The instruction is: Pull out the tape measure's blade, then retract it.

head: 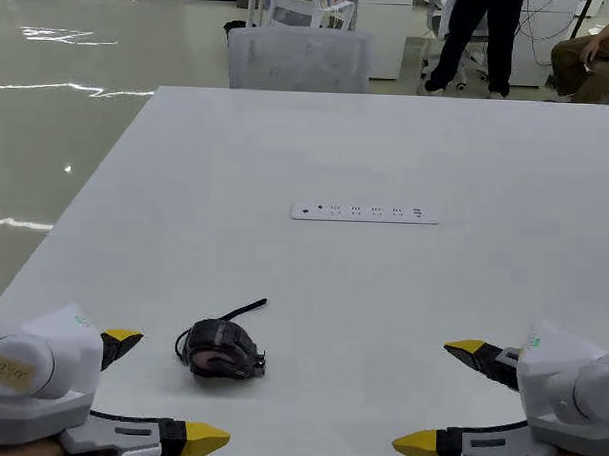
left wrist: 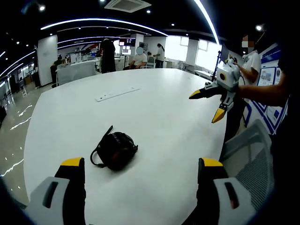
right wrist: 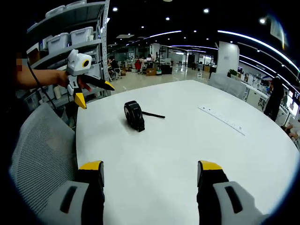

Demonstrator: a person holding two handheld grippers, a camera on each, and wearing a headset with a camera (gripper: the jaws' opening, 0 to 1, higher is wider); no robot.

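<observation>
One tape measure [head: 222, 349] lies on the white tabletop [head: 387, 151] close to the near edge and left of its middle. It is a dark, round case lying on its side, and its black wrist strap [head: 244, 309] trails along the surface toward the far edge. The blade has not been pulled out.

Two grippers hang over the near edge. The left gripper [head: 164, 388] is by the near left corner, just beside the tape measure but apart from it. The right gripper [head: 441, 397] is by the near right corner, well apart from it. Both have their yellow-tipped fingers spread wide with nothing between them.

One white power strip [head: 364, 213] lies flat near the middle of the tabletop, parallel to the far edge. One grey mesh chair [head: 298, 60] stands at the far edge.

In the right gripper view, a few pale storage boxes [right wrist: 70, 35] sit on a shelf rack [right wrist: 104, 28] off the table. What they hold cannot be made out.
</observation>
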